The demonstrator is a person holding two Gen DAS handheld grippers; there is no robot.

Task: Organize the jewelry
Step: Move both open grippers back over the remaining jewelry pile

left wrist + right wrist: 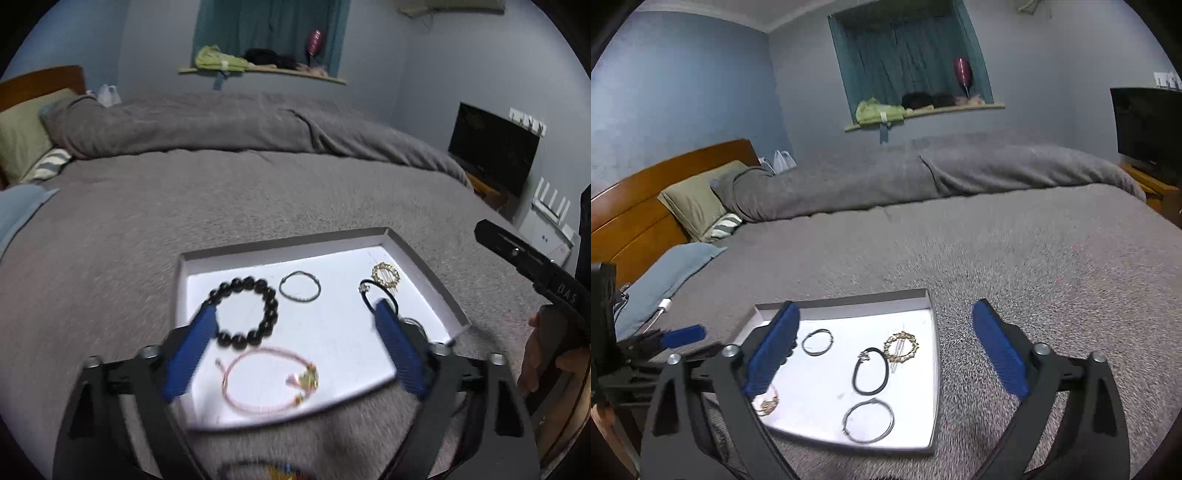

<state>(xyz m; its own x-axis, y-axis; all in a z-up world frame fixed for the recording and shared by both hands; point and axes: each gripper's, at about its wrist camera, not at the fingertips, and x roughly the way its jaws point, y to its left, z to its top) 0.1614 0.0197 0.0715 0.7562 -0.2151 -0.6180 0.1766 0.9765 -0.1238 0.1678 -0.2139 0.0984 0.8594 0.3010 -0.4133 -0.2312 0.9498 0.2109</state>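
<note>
A shallow white tray [280,242] lies on the grey bed. On it are a black bead bracelet [236,284], a thin dark bangle [281,286], a gold ornate ring piece [376,273], a black cord with a charm [365,286] and a pink cord bracelet [310,376]. My left gripper [295,308] hovers open above the tray, holding nothing. My right gripper [884,307] is open and empty too, over the tray's [849,301] right edge. The right wrist view also shows a silver hoop [846,421], the black cord [855,373] and the gold piece [886,345].
The grey blanket [258,192] covers the bed around the tray. Pillows [694,203] and a wooden headboard [646,192] are at the far left. A dark screen [495,147] stands at the right. A hand [535,362] holds the right gripper's body.
</note>
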